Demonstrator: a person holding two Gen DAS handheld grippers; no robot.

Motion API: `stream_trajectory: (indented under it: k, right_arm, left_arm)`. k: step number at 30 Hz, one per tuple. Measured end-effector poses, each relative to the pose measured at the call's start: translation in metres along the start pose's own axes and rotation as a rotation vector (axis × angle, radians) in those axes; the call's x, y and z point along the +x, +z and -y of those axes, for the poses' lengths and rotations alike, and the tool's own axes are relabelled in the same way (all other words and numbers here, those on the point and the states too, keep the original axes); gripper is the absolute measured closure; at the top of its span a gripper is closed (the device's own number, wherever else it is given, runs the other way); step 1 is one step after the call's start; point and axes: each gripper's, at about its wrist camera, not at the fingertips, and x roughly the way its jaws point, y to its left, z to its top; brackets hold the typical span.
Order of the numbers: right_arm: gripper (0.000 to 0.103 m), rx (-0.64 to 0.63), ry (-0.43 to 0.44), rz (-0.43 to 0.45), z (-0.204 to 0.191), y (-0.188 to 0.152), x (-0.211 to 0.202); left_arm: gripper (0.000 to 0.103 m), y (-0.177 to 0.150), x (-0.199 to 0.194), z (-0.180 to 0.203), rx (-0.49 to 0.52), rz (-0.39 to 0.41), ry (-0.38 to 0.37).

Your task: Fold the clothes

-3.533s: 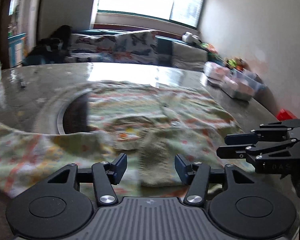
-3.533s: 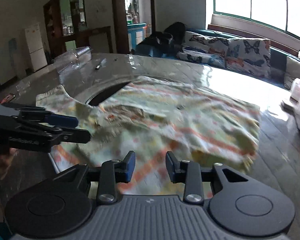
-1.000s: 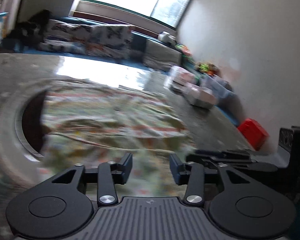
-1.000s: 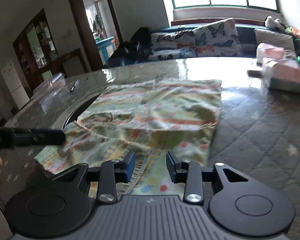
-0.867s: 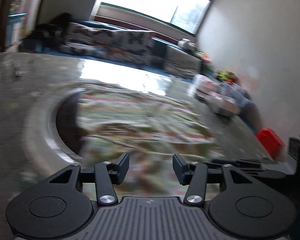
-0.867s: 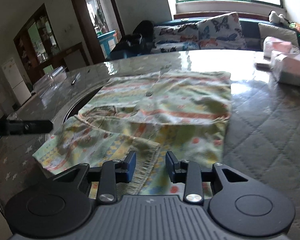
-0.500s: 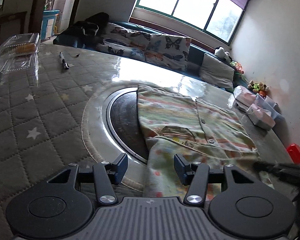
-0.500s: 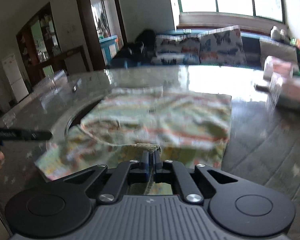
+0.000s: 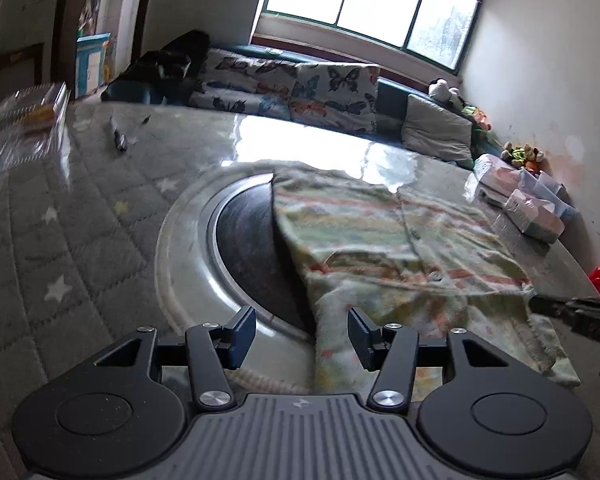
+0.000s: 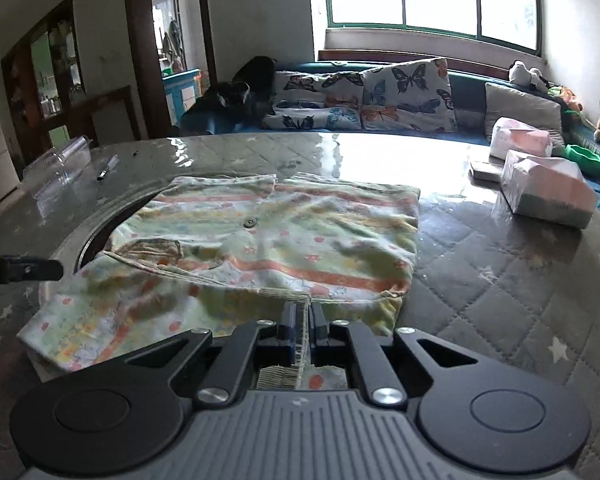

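Observation:
A pale green child's shirt (image 10: 268,240) with orange stripes and buttons lies partly folded on the quilted table, its left part draped over a round dark inset. My right gripper (image 10: 302,320) is shut on the ribbed cuff (image 10: 288,294) of the near sleeve, which stands pinched between the pads. My left gripper (image 9: 302,334) is open at the shirt's (image 9: 400,248) near left edge; cloth shows low between its fingers, untouched by the pads. The right gripper's tips (image 9: 572,312) reach in from the right, the left's (image 10: 40,270) from the left.
The round dark inset (image 9: 252,248) with its metal rim sits under the shirt's left side. Tissue packs (image 10: 548,188) stand at the right, a clear plastic box (image 9: 24,124) and a pen (image 9: 118,136) at the far left. A sofa with butterfly cushions (image 10: 364,100) lies beyond the table.
My right gripper closed on the sleeve cuff and lifted it slightly. My left gripper swung left to the shirt's near left edge by the inset and stayed open.

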Motion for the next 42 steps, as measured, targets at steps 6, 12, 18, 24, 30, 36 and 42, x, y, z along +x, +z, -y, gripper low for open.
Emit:
stream_trajectory:
  k: [6, 12, 18, 24, 30, 36, 42]
  right_arm:
    - [0.096, -0.053, 0.072, -0.001, -0.012, 0.002, 0.010]
    - [0.087, -0.072, 0.107, -0.047, -0.014, -0.003, 0.025]
    - [0.077, -0.122, 0.131, -0.055, -0.020, -0.014, 0.003]
    - [0.075, -0.177, 0.125, -0.075, -0.023, -0.033, -0.016]
    - [0.075, -0.210, 0.106, -0.052, -0.027, -0.046, -0.028]
    - [0.074, -0.221, 0.100, -0.040, -0.030, -0.048, -0.043]
    - [0.070, -0.266, 0.089, -0.051, -0.030, -0.060, -0.066]
  left_arm:
    - [0.050, 0.010, 0.020, 0.032, 0.059, -0.016, -0.094]
    - [0.051, 0.003, 0.052, 0.060, 0.133, -0.067, -0.128]
    - [0.051, -0.006, 0.056, 0.069, 0.217, -0.061, -0.089]
    - [0.050, -0.017, 0.028, 0.082, 0.242, -0.045, -0.159]
    - [0.049, -0.043, 0.020, 0.100, 0.339, -0.043, -0.158]
    - [0.048, -0.042, 0.005, 0.097, 0.308, -0.062, -0.156]
    - [0.042, -0.046, -0.023, 0.081, 0.197, -0.151, -0.208]
